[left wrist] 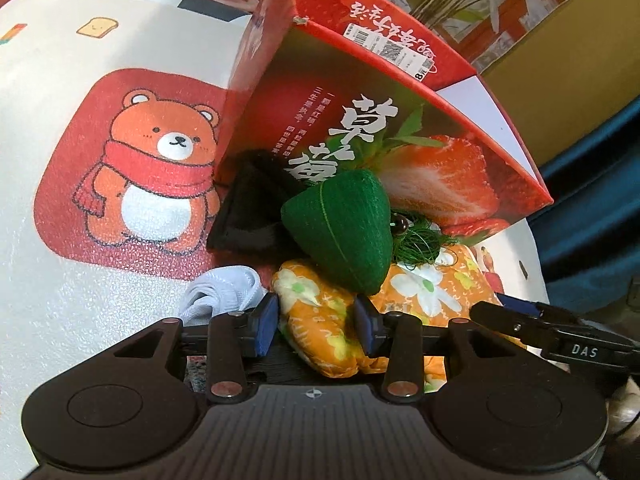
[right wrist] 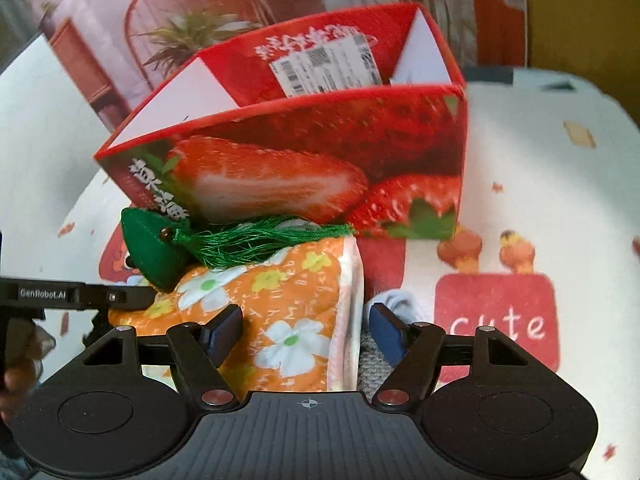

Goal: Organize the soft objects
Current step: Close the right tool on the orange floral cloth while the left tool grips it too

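A white cartoon-print cloth covers the surface [left wrist: 72, 208]; a strawberry box [right wrist: 320, 168] stands open-topped; left tongs [left wrist: 316, 326] clamp the orange floral pouch [left wrist: 320, 332], green tasselled pouch [left wrist: 340, 232] atop; right tongs [right wrist: 306, 330] straddle it, unclamped.

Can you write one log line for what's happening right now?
left tool: shut on orange flowered cushion | right tool: open around it | green tasselled pouch: resting on cushion

White cartoon-print tablecloth [left wrist: 72, 208] with bear and "cute" patch; potted-plant backdrop [right wrist: 192, 36] behind.
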A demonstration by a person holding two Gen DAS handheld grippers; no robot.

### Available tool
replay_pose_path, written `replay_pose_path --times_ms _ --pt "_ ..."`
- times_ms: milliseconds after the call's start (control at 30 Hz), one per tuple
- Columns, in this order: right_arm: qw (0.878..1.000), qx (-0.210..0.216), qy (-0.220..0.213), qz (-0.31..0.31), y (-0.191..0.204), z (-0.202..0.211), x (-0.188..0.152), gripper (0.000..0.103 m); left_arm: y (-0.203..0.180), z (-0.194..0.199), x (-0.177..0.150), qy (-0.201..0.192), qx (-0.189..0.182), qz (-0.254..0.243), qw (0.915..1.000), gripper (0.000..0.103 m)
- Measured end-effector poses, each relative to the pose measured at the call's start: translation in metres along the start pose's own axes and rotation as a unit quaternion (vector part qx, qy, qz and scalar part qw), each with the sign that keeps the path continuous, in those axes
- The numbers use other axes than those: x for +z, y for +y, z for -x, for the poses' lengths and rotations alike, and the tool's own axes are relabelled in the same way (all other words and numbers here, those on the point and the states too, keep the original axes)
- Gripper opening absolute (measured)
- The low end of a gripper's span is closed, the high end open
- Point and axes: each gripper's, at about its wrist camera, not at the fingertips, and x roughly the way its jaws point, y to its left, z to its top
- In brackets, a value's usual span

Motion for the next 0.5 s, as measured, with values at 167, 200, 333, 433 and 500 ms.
replay_pose_path --times_ms 167,200,333,433,500 --pt "1.000 0.013 0.003 -0.001 0.001 -0.008 0.001 0.068 0.001 -0.001 0.001 0.004 -0.005 0.008 0.9999 0.048" --pt "1.000 0.014 0.004 -0.002 0.001 -0.009 0.002 0.068 -0.001 -0.002 0.001 0.005 -0.005 0.006 1.0000 0.049" --pt "1.000 0.018 0.005 -0.002 0.004 -0.012 0.002 0.068 -0.002 -0.002 0.002 0.006 -0.002 0.006 1.0000 0.049" --pt "1.000 0.017 0.003 0.007 0.008 -0.011 0.002 0.067 -0.001 -0.001 0.003 0.009 -0.004 0.017 0.9998 0.048" --pt "1.000 0.017 0.002 0.015 0.010 -0.008 0.003 0.064 -0.001 0.001 0.004 0.009 -0.008 0.021 0.9997 0.048"
